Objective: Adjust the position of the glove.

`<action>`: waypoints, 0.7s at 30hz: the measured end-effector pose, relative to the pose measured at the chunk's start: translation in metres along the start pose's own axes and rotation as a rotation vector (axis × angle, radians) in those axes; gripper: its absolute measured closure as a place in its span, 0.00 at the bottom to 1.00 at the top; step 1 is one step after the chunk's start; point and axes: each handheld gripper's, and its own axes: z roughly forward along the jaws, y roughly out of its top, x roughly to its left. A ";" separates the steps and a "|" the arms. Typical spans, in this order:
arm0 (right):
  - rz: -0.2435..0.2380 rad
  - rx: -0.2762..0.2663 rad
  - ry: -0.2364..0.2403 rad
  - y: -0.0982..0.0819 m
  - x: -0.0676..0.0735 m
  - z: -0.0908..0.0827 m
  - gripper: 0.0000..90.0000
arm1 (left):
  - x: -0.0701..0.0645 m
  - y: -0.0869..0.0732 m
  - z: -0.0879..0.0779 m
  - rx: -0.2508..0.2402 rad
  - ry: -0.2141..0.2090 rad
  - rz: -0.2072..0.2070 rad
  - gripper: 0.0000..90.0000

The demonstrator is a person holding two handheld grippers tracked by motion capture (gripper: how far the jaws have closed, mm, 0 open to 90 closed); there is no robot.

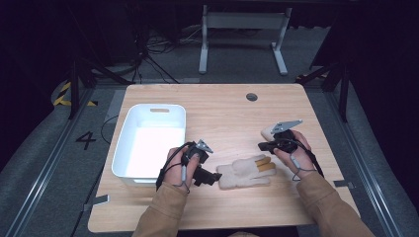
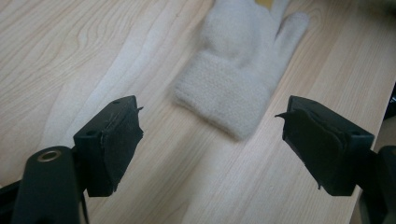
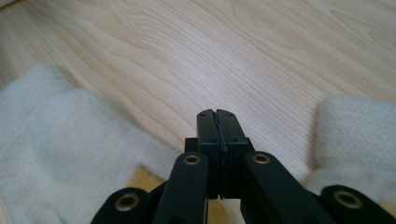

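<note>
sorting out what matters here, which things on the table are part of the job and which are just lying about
Part of the job, as far as the pictures suggest:
- glove, which the open left gripper faces
- right gripper, shut, by the glove's fingers
- white bin, possibly, standing empty beside them

Just there:
- table
- metal stand on the floor beyond

"4" on the floor point(image 1: 86, 139)

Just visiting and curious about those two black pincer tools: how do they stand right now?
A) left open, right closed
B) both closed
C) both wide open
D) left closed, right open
A: in the left gripper view the left gripper has its jaws far apart, facing the cuff of the glove, while the right gripper has its jaws pressed together.
</note>
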 end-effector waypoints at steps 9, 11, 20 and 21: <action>-0.027 0.022 -0.004 -0.003 0.003 0.008 1.00 | -0.005 0.006 0.004 -0.032 0.063 0.027 0.22; -0.023 0.027 0.002 -0.005 0.002 0.011 1.00 | -0.005 0.007 0.004 -0.057 0.065 0.015 0.21; -0.010 0.042 0.030 -0.006 0.004 0.019 0.99 | -0.005 0.004 0.007 0.022 0.055 0.042 0.27; -0.010 0.043 0.030 -0.007 0.004 0.023 0.99 | -0.006 0.004 0.007 0.027 0.050 0.041 0.27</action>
